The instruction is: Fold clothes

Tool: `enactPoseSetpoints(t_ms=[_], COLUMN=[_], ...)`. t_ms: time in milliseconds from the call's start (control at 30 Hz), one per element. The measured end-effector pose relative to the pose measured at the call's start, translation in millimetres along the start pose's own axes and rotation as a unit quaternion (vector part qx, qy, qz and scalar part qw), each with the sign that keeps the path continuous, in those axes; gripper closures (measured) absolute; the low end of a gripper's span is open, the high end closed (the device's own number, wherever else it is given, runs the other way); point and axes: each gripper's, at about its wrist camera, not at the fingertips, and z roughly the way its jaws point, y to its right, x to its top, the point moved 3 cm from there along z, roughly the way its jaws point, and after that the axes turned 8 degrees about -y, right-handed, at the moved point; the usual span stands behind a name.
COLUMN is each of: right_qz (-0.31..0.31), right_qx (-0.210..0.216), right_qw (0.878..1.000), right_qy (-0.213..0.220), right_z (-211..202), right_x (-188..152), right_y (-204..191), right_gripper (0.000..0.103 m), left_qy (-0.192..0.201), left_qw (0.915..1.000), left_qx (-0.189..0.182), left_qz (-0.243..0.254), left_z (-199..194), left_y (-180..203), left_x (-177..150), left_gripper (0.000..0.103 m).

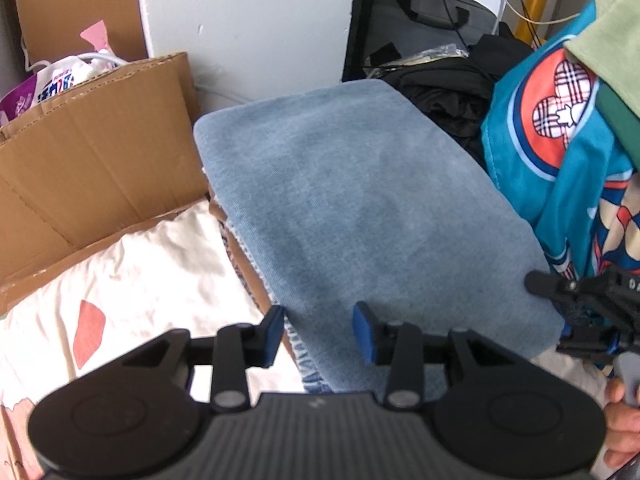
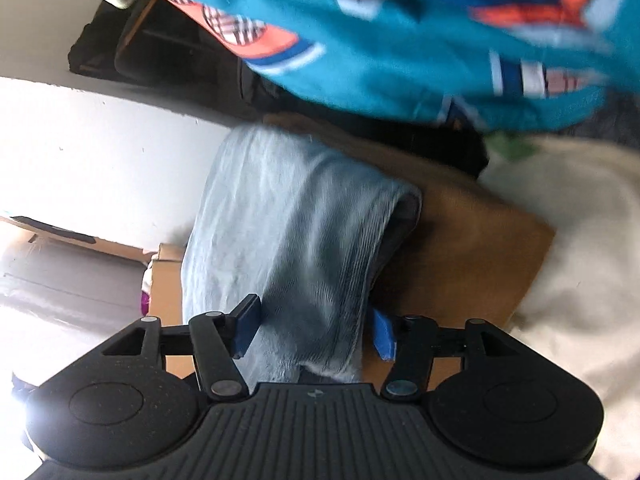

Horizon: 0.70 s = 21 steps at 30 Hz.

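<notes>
Pale blue denim garment (image 1: 360, 208), folded into a flat, neat rectangle, resting on top of a brown cardboard box (image 1: 92, 148); one long edge hanging just past the box rim. Beneath and to the left, inside the box, cream cloth with a coral patch (image 1: 132, 292).

Left gripper (image 1: 318, 334), black with blue pads, jaws parted over the near left corner of the denim; one pad just off the hemmed edge, the other above the fabric, neither pressing. Empty, by the look of it.

Right gripper (image 2: 316, 332), seen rolled on its side in a blurred right wrist view, jaws also parted, with the thick folded edge of the denim lying between the blue pads (image 2: 246, 330); no clear squeeze on the cloth. Same gripper visible at the far right of the left wrist view, beside the denim's right corner, with part of a hand (image 1: 622, 420) below it.

To the right, a loose heap still unfolded: teal printed garment with an orange circle and plaid motif (image 1: 560, 128), pale green cloth (image 1: 612, 32) on top, black clothing (image 1: 452, 92) behind.

Judging from this: denim piece apparently finished and set down, or nearly released. Remaining work likely the teal, green and black items in the pile.
</notes>
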Motion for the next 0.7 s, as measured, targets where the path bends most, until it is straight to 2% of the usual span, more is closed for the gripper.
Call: enactPoseSetpoints(t_ms=[67,100,133,233,400,533,567,700], right_qz=[0.000,-0.005,-0.013,-0.031,-0.035,-0.053,-0.057,-0.071], right_qx=[0.005,0.004,0.005,0.008,-0.005,-0.027,-0.034,-0.064], right_qw=[1.000,1.000,1.000,0.999,0.999,0.997,0.997,0.995], right_qy=[-0.018,-0.025,-0.027,-0.029,-0.035,-0.040,-0.041,-0.033], right_z=[5,6,5,1,-4,-11,-14,-28], right_x=[-4,-6,-8,-11,-21,-29,-31,-37], right_y=[2,3,3,2,5,2,0,-9], right_gripper=[0.051,0.067,0.074,0.079,0.079,0.083,0.083,0.080], left_qy=[-0.001,-0.001,-0.002,-0.004,-0.010,-0.032,-0.037,-0.044], left_qw=[1.0000,1.0000,1.0000,1.0000,0.9999,0.9995,0.9992,0.9989], left_qx=[-0.001,-0.001,-0.001,0.000,0.001,-0.001,-0.003,0.002], left_qz=[0.001,0.001,0.002,0.003,0.002,0.008,0.013,0.018], left_z=[0,0,0,0,-1,-12,-17,-38], left_y=[0,0,0,0,1,0,0,-2], left_x=[0,1,1,0,-3,-9,-9,-12], left_gripper=[0.062,0.062,0.062,0.062,0.063,0.068,0.071,0.072])
